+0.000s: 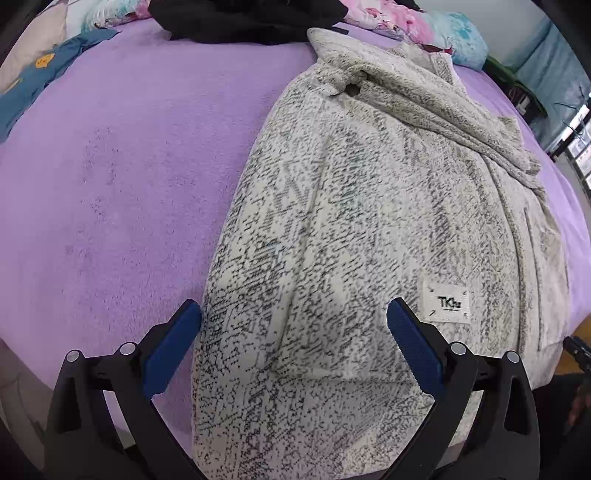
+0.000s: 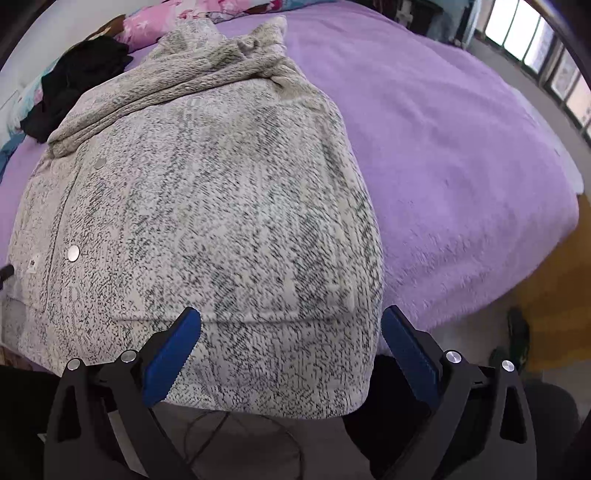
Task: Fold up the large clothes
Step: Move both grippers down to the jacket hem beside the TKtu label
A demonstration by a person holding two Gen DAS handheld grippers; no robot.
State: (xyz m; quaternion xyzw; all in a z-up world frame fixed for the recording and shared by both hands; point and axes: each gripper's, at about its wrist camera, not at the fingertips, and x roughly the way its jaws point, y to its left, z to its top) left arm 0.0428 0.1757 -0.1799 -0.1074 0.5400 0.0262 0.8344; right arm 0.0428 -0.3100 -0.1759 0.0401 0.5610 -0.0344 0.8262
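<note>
A large grey-and-white speckled knit jacket (image 1: pixel 369 221) lies lengthwise on the purple bed, sleeves folded across its far end, hem hanging over the near edge. A white label (image 1: pixel 446 303) sits near its hem. My left gripper (image 1: pixel 293 314) is open above the hem's left corner, blue pads wide apart and empty. In the right wrist view the same jacket (image 2: pixel 221 206) shows two metal snaps (image 2: pixel 73 253) along its placket. My right gripper (image 2: pixel 291 314) is open over the hem's right part, holding nothing.
The purple bed cover (image 1: pixel 110 184) spreads wide on both sides of the jacket (image 2: pixel 443 147). A black garment (image 1: pixel 243 18) and floral bedding (image 1: pixel 399 18) lie at the head. A blue cloth (image 1: pixel 33 81) rests far left. The wooden floor (image 2: pixel 554 295) lies beside the bed.
</note>
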